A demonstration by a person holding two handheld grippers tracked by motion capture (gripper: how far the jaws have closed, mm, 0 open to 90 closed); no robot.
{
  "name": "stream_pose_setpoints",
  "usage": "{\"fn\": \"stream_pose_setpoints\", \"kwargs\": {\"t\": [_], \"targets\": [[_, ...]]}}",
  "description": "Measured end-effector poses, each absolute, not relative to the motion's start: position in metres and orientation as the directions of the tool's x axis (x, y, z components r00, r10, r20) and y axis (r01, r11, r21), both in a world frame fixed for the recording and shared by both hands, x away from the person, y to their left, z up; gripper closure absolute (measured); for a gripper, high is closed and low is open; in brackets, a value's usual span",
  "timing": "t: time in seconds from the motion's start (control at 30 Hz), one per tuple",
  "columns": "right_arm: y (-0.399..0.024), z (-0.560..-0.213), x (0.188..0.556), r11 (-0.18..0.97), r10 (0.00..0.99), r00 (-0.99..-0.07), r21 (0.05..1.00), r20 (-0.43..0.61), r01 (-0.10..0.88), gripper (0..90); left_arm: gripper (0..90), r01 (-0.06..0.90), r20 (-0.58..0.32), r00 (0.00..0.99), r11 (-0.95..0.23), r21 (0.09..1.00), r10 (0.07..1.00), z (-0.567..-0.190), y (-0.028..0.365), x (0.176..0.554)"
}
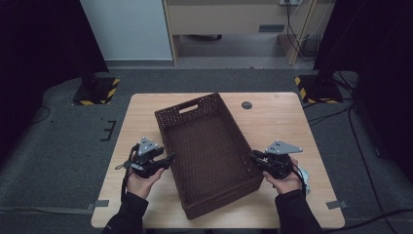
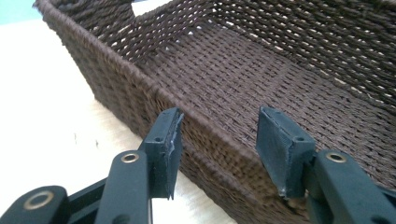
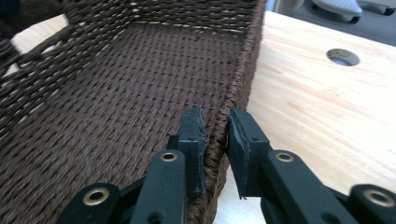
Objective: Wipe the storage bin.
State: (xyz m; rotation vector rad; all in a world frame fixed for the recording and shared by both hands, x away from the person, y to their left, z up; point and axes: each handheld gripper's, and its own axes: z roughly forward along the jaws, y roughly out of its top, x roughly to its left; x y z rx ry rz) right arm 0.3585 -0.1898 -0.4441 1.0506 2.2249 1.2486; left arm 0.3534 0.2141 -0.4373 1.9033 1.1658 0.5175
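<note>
A brown woven basket [image 1: 207, 153] is seen empty, set askew in the middle of the wooden surface [image 1: 287, 126]. Its right long wall is pinched at the rim by the right gripper [image 3: 216, 122], while the left gripper [image 2: 218, 127] is held parted astride the left rim, pads not yet pressed on it. If lifted now, the basket would likely be tipped or twisted from the one-sided hold, the thin flexible weave being liable to slip.
</note>
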Motion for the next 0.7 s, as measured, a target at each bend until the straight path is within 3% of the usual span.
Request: {"fn": "stream_pose_setpoints", "kwargs": {"t": [0.2,0.43,0.7], "targets": [[-0.186,-0.44,0.363,0.294,0.762,-0.645,0.862,0.049,0.412,66.1,51.1,0.535,-0.064,0.488,-0.24,0.81,0.87,-0.438,0.215,0.365],[-0.173,-0.448,0.373,0.303,0.764,-0.645,0.861,0.037,0.408,68.7,52.6,0.522,-0.065,0.485,-0.23,0.821,0.872,-0.442,0.219,0.374],[-0.17,-0.445,0.358,0.322,0.755,-0.654,0.846,0.041,0.425,67.4,48.4,0.536,-0.056,0.497,-0.256,0.804,0.866,-0.444,0.218,0.364]]}}
